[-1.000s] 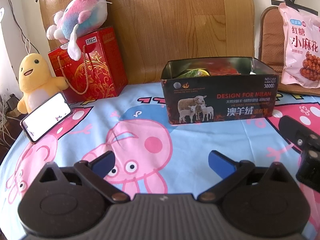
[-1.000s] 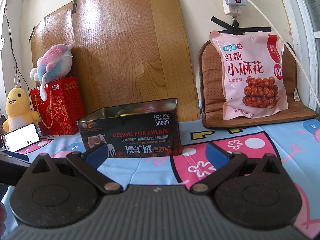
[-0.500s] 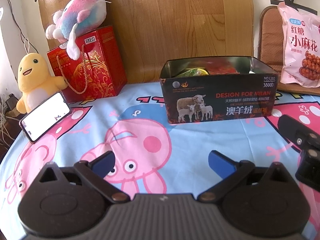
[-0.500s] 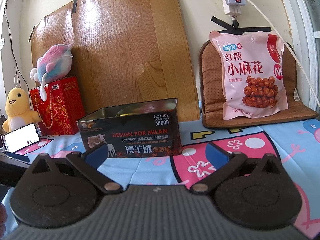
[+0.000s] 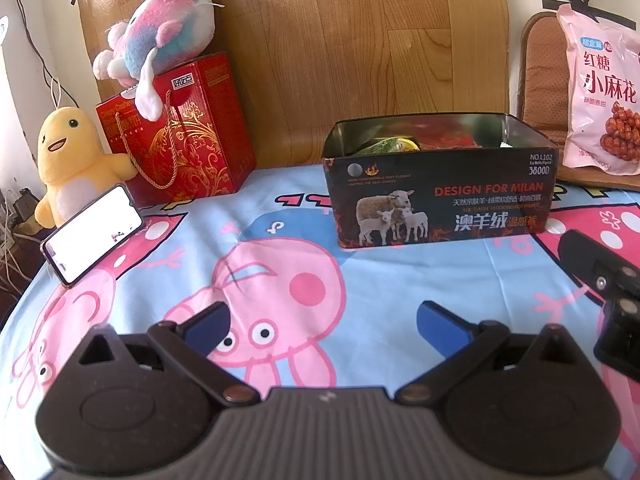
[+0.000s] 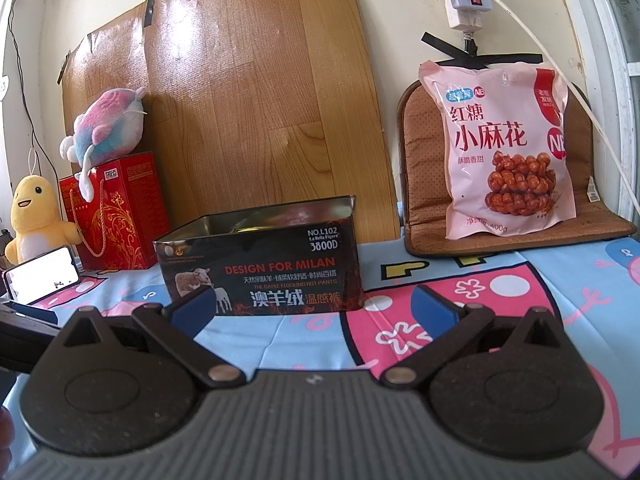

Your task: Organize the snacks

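A black open tin box (image 5: 440, 204) printed with sheep stands on the cartoon cloth; green and red snack packets (image 5: 404, 145) lie inside. It also shows in the right wrist view (image 6: 264, 264). A pink snack bag (image 6: 504, 152) leans upright on a brown cushion (image 6: 424, 184) at the back right; it also shows in the left wrist view (image 5: 600, 104). My left gripper (image 5: 322, 326) is open and empty, low over the cloth in front of the box. My right gripper (image 6: 310, 308) is open and empty, in front of the box's right side.
A red gift box (image 5: 180, 136) with a pink plush (image 5: 160, 40) on top stands at the back left, beside a yellow plush (image 5: 68, 160) and a lit phone (image 5: 92, 232). A wooden board (image 6: 260, 100) leans on the wall. The right gripper's body (image 5: 600, 280) shows at the left view's right edge.
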Demonstrator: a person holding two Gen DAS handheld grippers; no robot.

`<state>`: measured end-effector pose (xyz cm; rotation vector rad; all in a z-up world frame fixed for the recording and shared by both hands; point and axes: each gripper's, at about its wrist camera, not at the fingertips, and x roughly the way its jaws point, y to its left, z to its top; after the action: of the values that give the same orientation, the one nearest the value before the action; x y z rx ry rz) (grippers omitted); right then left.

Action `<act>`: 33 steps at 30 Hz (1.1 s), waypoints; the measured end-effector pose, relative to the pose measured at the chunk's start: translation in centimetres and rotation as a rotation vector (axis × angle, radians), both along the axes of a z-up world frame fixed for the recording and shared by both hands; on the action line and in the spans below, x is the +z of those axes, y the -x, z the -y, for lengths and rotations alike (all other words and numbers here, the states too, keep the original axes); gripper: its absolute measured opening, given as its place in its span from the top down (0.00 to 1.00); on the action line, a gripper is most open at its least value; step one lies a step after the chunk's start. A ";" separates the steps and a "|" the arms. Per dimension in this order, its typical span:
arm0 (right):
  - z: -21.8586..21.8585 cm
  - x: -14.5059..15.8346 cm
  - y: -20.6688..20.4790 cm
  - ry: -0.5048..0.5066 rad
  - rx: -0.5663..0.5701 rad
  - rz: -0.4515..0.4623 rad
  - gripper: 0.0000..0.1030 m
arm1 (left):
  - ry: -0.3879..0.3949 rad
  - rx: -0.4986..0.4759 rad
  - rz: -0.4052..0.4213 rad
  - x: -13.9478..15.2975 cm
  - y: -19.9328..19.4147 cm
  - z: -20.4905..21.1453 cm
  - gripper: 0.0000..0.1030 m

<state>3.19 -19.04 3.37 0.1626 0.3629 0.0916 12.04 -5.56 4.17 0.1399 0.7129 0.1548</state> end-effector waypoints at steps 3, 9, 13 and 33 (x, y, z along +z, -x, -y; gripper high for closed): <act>0.0 0.0 -0.1 0.000 0.000 0.000 0.00 | -0.001 -0.001 0.000 0.0 0.0 0.0 0.00; 0.0 0.0 0.0 -0.001 -0.001 0.000 0.00 | -0.002 0.002 -0.003 0.0 0.0 -0.1 0.00; 0.0 0.0 0.0 -0.001 -0.001 0.000 0.00 | -0.004 0.006 -0.006 -0.1 -0.1 -0.1 0.00; 0.3 -0.1 -0.1 -0.018 -0.009 -0.010 0.00 | -0.063 -0.003 0.012 -0.3 -0.1 0.3 0.00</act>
<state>3.33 -19.29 3.28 0.1829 0.3714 0.0856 12.17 -5.87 3.91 0.1999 0.6962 0.1748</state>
